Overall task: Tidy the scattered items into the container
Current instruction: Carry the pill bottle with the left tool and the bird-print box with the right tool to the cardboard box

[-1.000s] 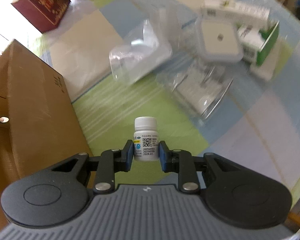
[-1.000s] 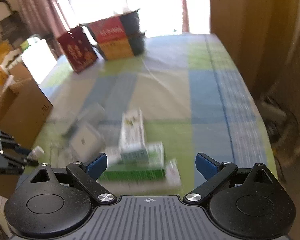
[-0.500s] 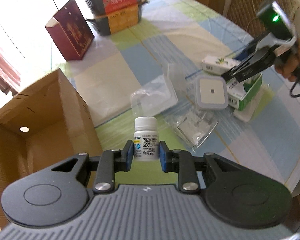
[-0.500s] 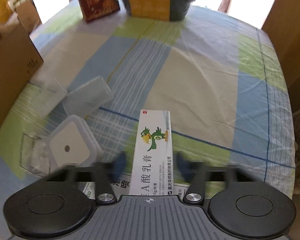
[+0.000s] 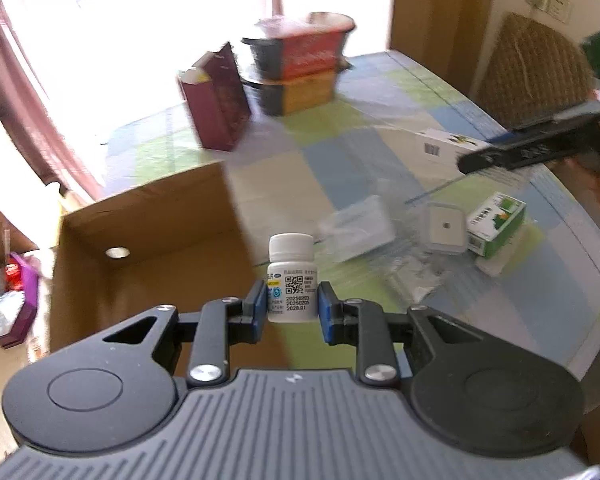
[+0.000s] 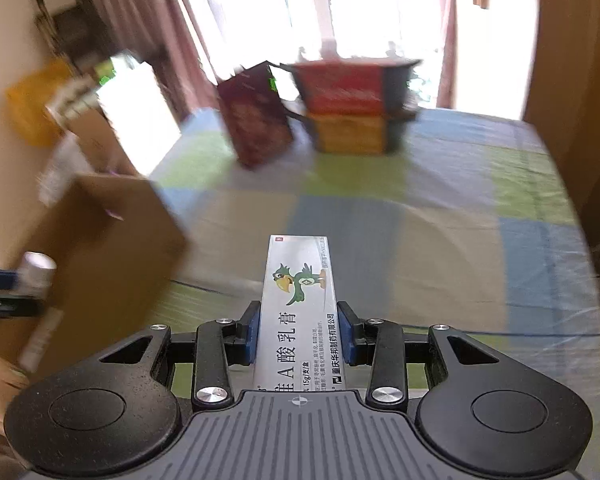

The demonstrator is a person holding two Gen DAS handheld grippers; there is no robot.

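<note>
My left gripper [image 5: 292, 306] is shut on a small white pill bottle [image 5: 291, 276], held upright near the right wall of the open cardboard box [image 5: 140, 240]. My right gripper [image 6: 298, 330] is shut on a long white ointment carton with a green parrot [image 6: 298, 304], lifted above the table. That carton [image 5: 446, 146] and the right gripper's dark body [image 5: 540, 148] also show at the right of the left wrist view. The box [image 6: 100, 248] and the bottle [image 6: 38, 270] appear blurred at the left of the right wrist view.
On the checked tablecloth [image 5: 340, 168] lie a green-and-white carton [image 5: 496, 224], a square white lidded case [image 5: 446, 230], clear plastic packs [image 5: 360, 232] and a crumpled bag [image 5: 414, 276]. A maroon gift bag [image 5: 216, 100] and stacked red and yellow boxes [image 5: 300, 68] stand at the far end.
The right gripper closed on the parrot carton and lifted it off the pile. The left gripper carried the bottle up and toward the cardboard box.
</note>
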